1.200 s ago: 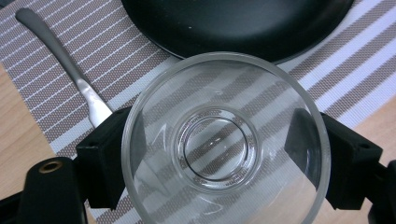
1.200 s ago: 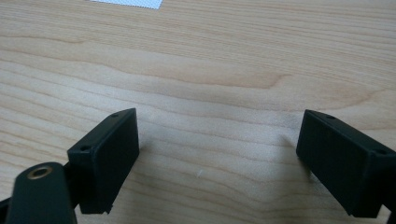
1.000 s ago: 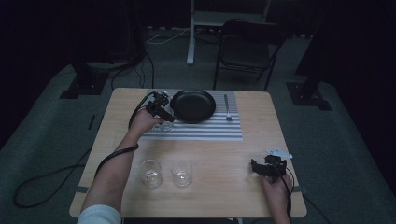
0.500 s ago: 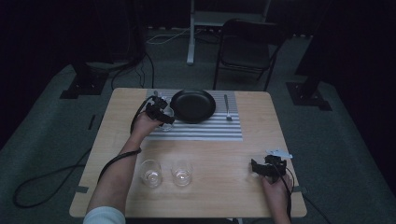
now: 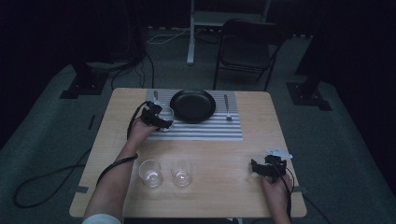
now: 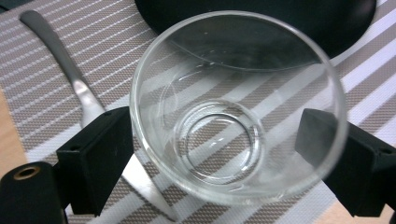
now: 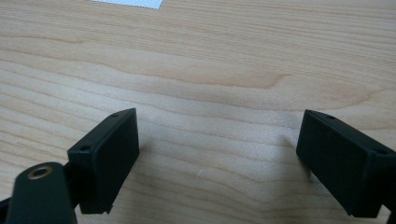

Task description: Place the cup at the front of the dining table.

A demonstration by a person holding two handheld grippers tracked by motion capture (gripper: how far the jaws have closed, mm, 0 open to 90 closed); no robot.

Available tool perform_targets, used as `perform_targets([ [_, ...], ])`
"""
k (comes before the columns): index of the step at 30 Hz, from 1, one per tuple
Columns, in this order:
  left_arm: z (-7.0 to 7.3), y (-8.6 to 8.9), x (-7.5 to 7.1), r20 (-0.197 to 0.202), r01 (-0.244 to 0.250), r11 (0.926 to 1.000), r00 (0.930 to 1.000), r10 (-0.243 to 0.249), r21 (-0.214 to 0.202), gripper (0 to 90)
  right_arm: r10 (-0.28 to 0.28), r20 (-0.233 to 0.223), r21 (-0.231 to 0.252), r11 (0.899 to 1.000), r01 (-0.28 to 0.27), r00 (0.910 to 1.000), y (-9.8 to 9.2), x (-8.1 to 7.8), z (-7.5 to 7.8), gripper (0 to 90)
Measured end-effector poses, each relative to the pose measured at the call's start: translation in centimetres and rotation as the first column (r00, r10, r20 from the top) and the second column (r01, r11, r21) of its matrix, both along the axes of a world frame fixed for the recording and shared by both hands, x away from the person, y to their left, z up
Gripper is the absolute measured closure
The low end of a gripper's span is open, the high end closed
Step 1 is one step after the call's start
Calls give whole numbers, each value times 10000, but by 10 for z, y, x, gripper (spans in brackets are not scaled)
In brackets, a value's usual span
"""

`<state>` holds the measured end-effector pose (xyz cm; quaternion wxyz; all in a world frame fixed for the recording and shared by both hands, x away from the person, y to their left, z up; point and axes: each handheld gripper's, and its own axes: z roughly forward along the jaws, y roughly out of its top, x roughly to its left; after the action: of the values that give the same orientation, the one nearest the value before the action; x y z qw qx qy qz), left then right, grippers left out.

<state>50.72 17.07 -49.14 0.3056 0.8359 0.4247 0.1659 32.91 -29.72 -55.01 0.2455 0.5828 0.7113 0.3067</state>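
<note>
On the striped placemat [image 5: 201, 130] at the table's [image 5: 224, 196] far side: one black plate [image 5: 193, 105], centred; one fork [image 5: 227, 107] to its right; one piece of silver cutlery [image 6: 79, 88] to its left, partly under a clear glass [image 6: 238, 107]. That glass stands upright, empty, just beside the plate's rim, between the jaws of the left gripper [image 5: 159, 119]; both jaws lie at its sides, the left-hand one touching, firm grip not certain. Near the table's front edge: two more clear glasses [image 5: 150, 172] [image 5: 181, 172], side by side, upright. At the front right: right gripper [image 5: 266, 167], jaws set wide apart over bare wood, holding nothing.
</note>
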Motion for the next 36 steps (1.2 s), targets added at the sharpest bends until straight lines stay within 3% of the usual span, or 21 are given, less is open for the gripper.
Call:
perform_targets([
  [9, -2, 2, -8, -116, 27, 10000, 9999, -27, 26, 108, 0, 1, -1, 10000, 0, 10000, 0, 0, 0, 126],
  [10, -2, 4, -9, -172, 17, 9999, 9999, -19, -166, 108, -1, 1, 1, 10000, 1, 10000, 0, 0, 0, 126],
  [18, 1, 11, -24, -69, 176, 9997, 9998, -177, -157, 108, -1, 0, 1, 10000, 1, 10000, 0, 0, 0, 126],
  [24, 4, 22, -34, -104, 59, 9988, 9999, -65, -481, 108, -1, 1, 1, 10000, 1, 10000, 0, 0, 0, 126],
  [36, 1, 33, -50, -41, 145, 9976, 9999, -148, -674, 108, -2, 0, 2, 10000, 2, 10000, 0, 0, 0, 126],
])
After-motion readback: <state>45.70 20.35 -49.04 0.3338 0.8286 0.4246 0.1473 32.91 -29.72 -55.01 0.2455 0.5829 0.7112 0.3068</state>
